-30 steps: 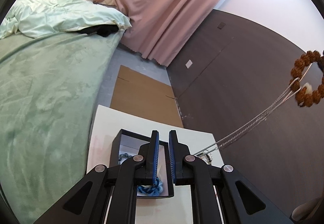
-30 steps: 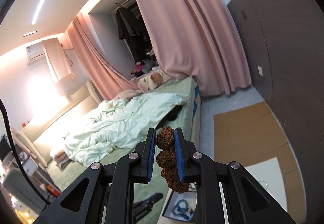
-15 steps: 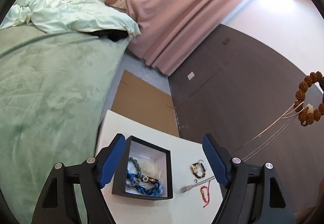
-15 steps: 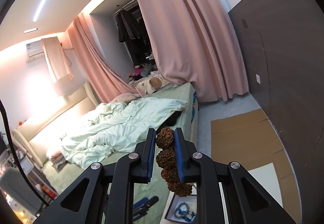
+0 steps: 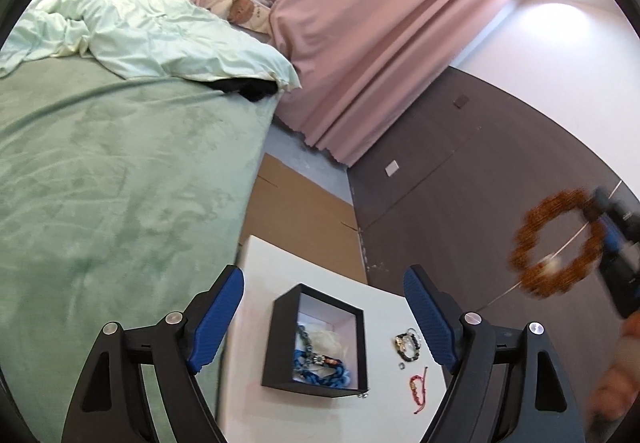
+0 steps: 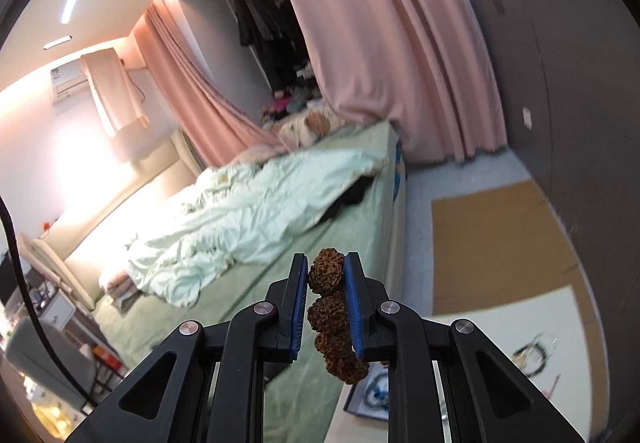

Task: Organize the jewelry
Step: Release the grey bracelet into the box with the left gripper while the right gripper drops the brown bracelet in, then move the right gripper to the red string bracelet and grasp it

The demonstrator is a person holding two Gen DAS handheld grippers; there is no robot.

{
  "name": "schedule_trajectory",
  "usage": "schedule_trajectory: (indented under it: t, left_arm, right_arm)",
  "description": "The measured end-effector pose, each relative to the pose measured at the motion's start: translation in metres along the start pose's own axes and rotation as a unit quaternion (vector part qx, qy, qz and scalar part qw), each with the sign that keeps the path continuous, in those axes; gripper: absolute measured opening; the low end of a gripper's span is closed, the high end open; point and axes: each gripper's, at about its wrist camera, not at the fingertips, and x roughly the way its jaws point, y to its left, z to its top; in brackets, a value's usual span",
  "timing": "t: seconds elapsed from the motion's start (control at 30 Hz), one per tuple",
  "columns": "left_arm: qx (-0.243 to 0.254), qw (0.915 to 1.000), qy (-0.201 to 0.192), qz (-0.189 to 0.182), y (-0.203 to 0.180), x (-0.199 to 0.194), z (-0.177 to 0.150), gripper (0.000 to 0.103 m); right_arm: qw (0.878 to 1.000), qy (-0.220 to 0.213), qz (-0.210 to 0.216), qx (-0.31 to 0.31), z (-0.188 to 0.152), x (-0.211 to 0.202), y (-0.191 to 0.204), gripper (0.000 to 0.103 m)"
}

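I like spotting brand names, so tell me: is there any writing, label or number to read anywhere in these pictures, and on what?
None can be read.
black box: its walls show no lettering.
left gripper and right gripper: no markings visible.
wall plate: blank.
air conditioner: too blurred to tell.

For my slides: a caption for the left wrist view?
Open left gripper above a black jewelry box; right gripper holds a brown bead bracelet.

Home bedroom — bed (image 5: 120, 179), quilt (image 5: 152, 39), pink curtains (image 5: 372, 55).
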Motion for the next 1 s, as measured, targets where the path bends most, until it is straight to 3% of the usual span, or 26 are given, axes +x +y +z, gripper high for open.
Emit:
schedule_trajectory:
  t: [0.3,0.37,0.6,0.77,0.9,1.0]
  left_arm:
    - [0.011,0.9994,0.004,0.032,0.010,-0.004,0.000,0.088]
    - [0.011,0.9992,0.000,0.038,0.010,-0.003,-0.001,0.094]
    - [0.049,0.9978,0.013,0.043,-0.022,0.014,-0.011,0.095]
    - [0.113,0.9922,0.030,0.044,-0.065,0.031,-0.019,0.095]
    - [0.135,0.9894,0.047,0.025,-0.091,0.037,-0.030,0.095]
    - [0.148,0.9864,0.064,0.031,-0.107,0.046,-0.039,0.095]
  right_arm:
    - [0.994,0.106,0.008,0.039,-0.047,0.070,-0.036,0.023]
    - [0.990,0.129,0.010,0.059,-0.050,0.075,-0.050,0.044]
    - [0.993,0.086,-0.014,0.082,-0.033,0.017,-0.087,0.058]
    - [0.991,0.085,-0.033,0.098,-0.035,-0.014,-0.116,0.058]
    - [0.989,0.083,-0.050,0.111,-0.046,-0.031,-0.148,0.058]
    - [0.984,0.089,-0.077,0.136,-0.058,-0.042,-0.178,0.058]
